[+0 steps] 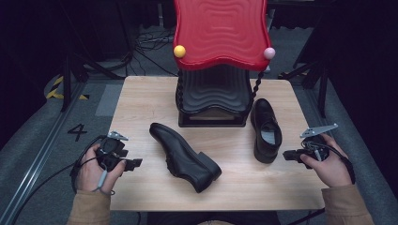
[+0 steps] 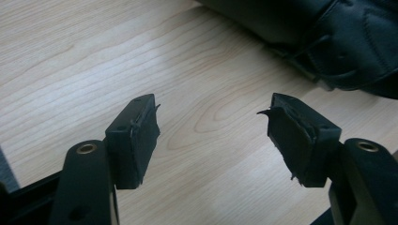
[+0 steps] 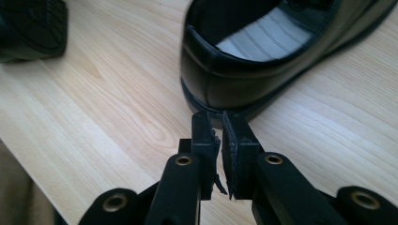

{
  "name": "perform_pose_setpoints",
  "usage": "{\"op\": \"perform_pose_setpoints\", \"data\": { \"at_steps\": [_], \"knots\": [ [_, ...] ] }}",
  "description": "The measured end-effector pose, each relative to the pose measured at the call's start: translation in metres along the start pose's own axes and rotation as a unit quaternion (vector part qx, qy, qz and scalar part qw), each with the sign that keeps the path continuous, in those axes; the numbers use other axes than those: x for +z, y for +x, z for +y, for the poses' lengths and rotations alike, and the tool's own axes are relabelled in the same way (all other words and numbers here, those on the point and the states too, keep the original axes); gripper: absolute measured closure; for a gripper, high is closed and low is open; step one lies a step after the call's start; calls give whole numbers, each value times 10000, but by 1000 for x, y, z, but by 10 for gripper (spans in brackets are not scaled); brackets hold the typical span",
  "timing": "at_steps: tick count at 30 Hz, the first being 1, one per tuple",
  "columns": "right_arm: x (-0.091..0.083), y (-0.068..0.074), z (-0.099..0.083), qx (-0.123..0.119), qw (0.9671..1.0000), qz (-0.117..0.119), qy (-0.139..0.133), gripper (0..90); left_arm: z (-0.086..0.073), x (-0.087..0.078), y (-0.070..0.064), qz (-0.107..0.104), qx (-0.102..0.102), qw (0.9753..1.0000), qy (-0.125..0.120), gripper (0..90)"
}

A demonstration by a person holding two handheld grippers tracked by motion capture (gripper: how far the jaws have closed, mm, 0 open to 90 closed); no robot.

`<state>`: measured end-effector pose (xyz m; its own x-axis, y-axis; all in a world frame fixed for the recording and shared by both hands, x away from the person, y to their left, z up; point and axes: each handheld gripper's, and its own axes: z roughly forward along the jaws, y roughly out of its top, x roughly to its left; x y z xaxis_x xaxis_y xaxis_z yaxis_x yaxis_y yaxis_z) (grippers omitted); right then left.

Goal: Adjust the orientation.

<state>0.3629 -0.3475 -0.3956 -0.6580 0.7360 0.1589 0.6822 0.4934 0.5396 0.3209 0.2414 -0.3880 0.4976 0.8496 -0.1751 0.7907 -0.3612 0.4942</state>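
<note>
Two black leather shoes are on the wooden table (image 1: 141, 98). One shoe (image 1: 184, 158) lies on its side at the middle, toe pointing far left. The other shoe (image 1: 266, 131) stands upright to its right, heel toward me. My left gripper (image 1: 137, 163) rests at the table's left front, open over bare wood (image 2: 213, 105), with the tipped shoe (image 2: 338, 42) just beyond its jaws. My right gripper (image 1: 286, 154) sits at the right, shut on nothing (image 3: 216, 117), its tips right at the upright shoe's heel (image 3: 234, 79). The tipped shoe's sole (image 3: 33, 28) shows farther off.
A stand (image 1: 218, 33) with a red wavy top over a black wavy body (image 1: 213, 91) rises at the back middle of the table, with a yellow ball (image 1: 179, 51) and a pink ball (image 1: 269, 53) at its corners. Grey floor with cables surrounds the table.
</note>
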Motion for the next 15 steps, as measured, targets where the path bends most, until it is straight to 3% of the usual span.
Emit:
{"op": "perform_pose_setpoints", "data": {
  "at_steps": [6, 13, 15],
  "knots": [
    [1, 10, 4, -91, 9999, 106, -6, 846, 0, -2, 0, 16, -62, 10000, -76, 296],
    [1, 21, 12, -205, 9993, 294, -72, 861, 1, -3, -2, -84, 19, 9999, -143, 288],
    [2, 29, 18, -318, 9986, 412, -111, 886, 2, -4, -3, -85, 46, 9998, -162, 293]
  ]
}}
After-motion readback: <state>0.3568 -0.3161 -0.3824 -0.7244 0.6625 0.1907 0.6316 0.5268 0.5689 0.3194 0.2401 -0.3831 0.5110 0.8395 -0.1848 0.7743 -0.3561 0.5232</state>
